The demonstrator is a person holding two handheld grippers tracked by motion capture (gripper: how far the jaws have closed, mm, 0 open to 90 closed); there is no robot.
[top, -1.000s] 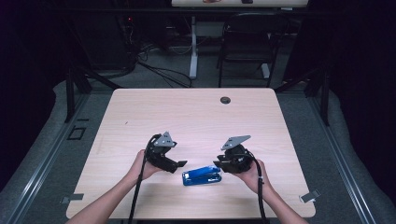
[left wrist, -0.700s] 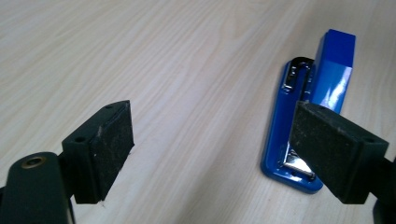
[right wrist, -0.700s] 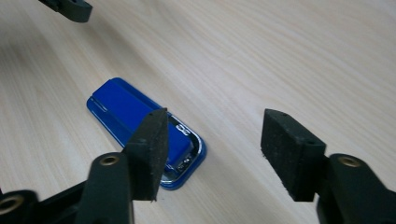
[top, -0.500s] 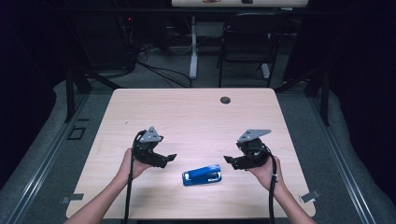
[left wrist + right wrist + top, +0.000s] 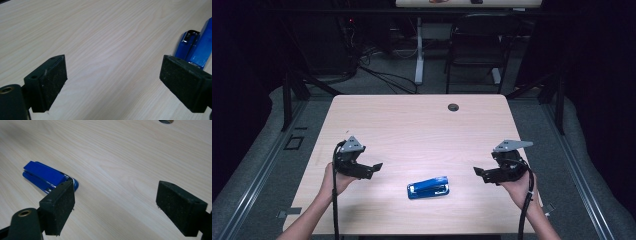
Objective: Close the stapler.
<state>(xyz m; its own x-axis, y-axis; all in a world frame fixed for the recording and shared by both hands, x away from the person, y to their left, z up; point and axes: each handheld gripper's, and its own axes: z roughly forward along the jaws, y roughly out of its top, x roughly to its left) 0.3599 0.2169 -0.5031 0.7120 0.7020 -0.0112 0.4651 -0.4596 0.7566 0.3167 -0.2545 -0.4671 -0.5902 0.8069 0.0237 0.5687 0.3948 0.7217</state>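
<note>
Glossy blue plastic stapler (image 5: 428, 187), wedge-shaped, flat on pale wood-grain bench (image 5: 412, 125), long axis crosswise, between left gripper (image 5: 373, 170) and right gripper (image 5: 479, 173). Matte black jaws just been opening, released, nothing between.

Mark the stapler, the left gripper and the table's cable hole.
stapler (image 5: 428, 187): high view, middle of its blue top.
left gripper (image 5: 375, 169): high view, midway between its fingertips.
cable hole (image 5: 453, 107): high view, its centre.

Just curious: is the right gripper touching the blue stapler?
Apart. The high view shows bare table between the right gripper and the blue stapler.
</note>
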